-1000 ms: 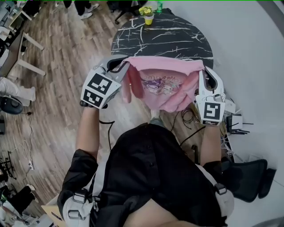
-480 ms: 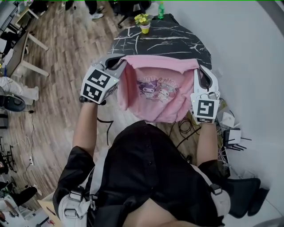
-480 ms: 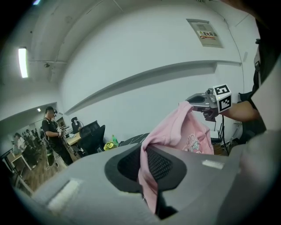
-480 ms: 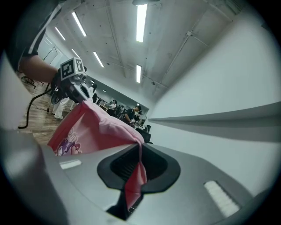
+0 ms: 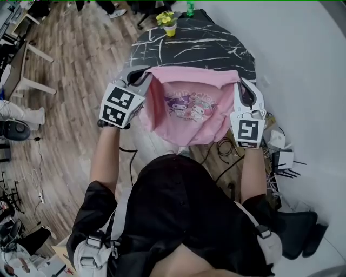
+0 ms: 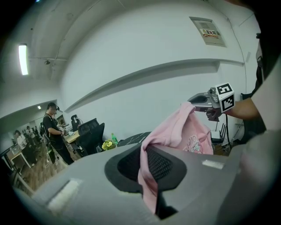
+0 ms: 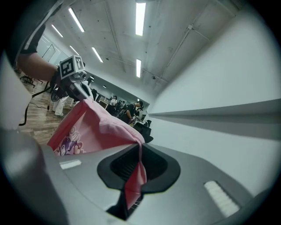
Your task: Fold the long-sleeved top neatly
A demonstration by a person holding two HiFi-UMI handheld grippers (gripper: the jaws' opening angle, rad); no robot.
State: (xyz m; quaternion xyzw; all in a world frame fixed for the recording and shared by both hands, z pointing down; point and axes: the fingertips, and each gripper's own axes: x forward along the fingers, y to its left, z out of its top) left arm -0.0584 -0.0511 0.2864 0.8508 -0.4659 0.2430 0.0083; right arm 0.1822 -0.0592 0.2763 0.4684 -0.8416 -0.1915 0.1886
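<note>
A pink long-sleeved top point(image 5: 193, 111) with a cartoon print hangs in the air between my two grippers, stretched along its upper edge, near the front edge of the black marble table point(image 5: 200, 46). My left gripper point(image 5: 147, 77) is shut on the top's left corner; pink cloth point(image 6: 151, 176) runs through its closed jaws. My right gripper point(image 5: 241, 82) is shut on the right corner, with cloth point(image 7: 136, 176) pinched between its jaws. The rest of the top point(image 6: 189, 132) droops below, its lower part folded up. In the right gripper view the print on the top point(image 7: 72, 140) shows.
A yellow flower pot point(image 5: 168, 22) and a green bottle point(image 5: 190, 7) stand at the table's far edge. A white wall point(image 5: 303, 81) runs along the right, with cables and a power strip point(image 5: 281, 157) on the floor below. Desks point(image 5: 21, 59) and chairs stand on the wood floor at the left.
Both grippers have carried the top forward and slightly down, toward the table. The top's print now faces up more evenly, and the hanging sleeve at the left has tucked in.
</note>
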